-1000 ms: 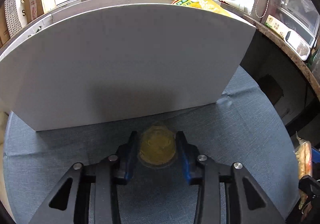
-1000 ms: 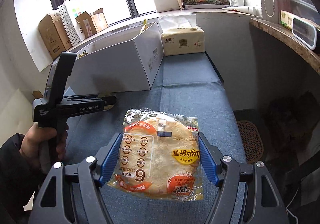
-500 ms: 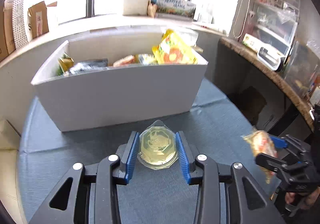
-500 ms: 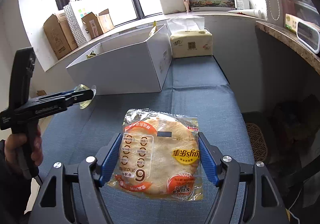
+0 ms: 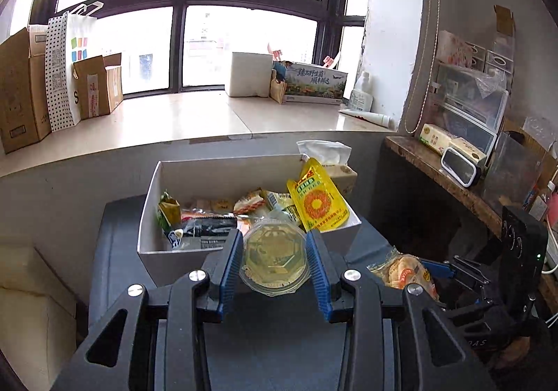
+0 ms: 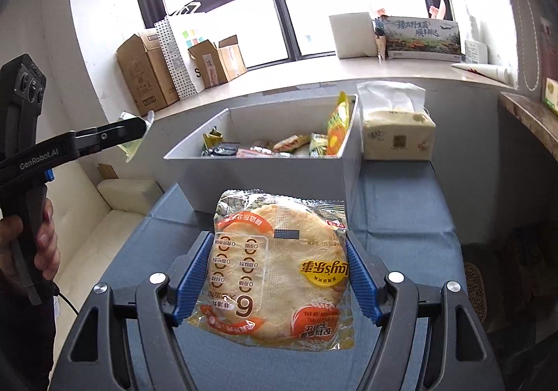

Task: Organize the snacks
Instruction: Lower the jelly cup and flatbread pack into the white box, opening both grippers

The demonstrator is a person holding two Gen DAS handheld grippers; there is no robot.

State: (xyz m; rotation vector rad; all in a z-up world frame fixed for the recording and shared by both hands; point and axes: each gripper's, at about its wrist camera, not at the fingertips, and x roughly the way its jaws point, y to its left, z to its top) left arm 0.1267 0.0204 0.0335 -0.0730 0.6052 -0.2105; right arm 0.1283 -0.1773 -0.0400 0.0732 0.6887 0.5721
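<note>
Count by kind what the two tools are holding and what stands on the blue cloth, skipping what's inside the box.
Snacks held: 2, jelly cup in the left tool, flatbread pack in the right tool
White box: 1
Tissue pack: 1
Total: 4

A lived-in home room: a cream sofa (image 6: 104, 216) beside a blue-clothed table (image 6: 401, 209), a tissue pack (image 6: 397, 133), cardboard boxes (image 5: 21, 91) and a shopping bag (image 5: 69, 67) along the window ledge (image 5: 174, 119), cluttered storage drawers (image 5: 470, 105) nearby.
</note>
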